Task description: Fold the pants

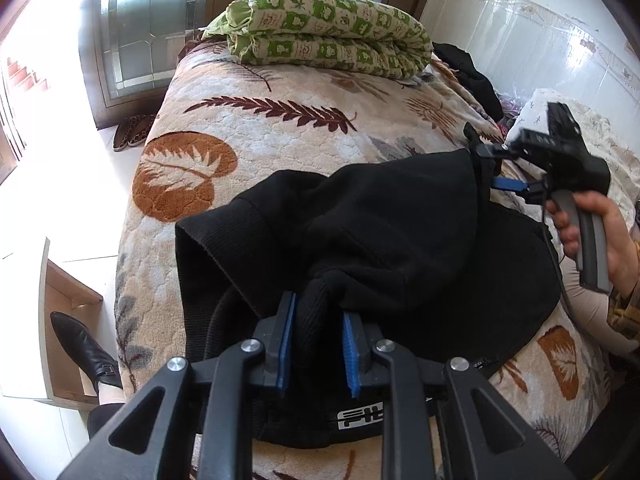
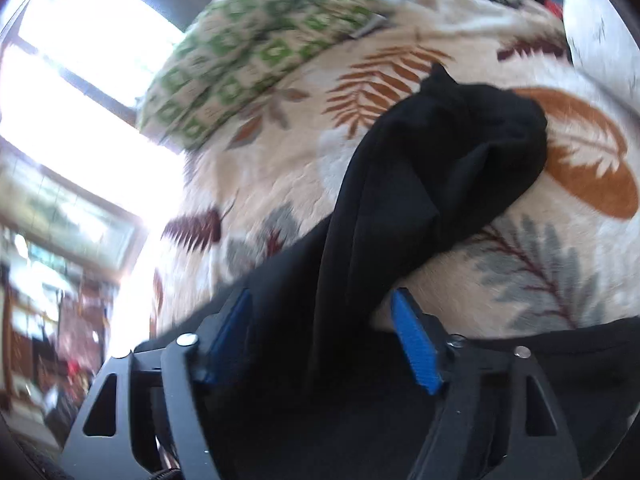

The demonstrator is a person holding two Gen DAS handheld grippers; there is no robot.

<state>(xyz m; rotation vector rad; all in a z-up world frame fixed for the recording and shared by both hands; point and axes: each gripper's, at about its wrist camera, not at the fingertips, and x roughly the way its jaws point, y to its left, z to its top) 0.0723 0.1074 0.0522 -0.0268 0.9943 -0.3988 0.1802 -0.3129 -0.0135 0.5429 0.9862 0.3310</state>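
Observation:
Black pants (image 1: 380, 236) lie bunched and partly folded on the leaf-patterned bed cover (image 1: 256, 128). My left gripper (image 1: 318, 312) is shut on a gathered ribbed part of the pants near the front edge. My right gripper (image 1: 496, 168), held by a hand, is at the pants' far right edge. In the right wrist view its blue pads stand wide apart (image 2: 324, 328) with black fabric (image 2: 432, 168) hanging between them. The view is blurred, and the pads do not press on the cloth.
A folded green-and-white quilt (image 1: 324, 36) lies at the far end of the bed. Dark clothes (image 1: 472, 72) and a white pillow (image 1: 536, 108) lie at the right. A wooden shelf (image 1: 60, 300), a black boot (image 1: 84, 344) and slippers (image 1: 132, 132) are on the floor at the left.

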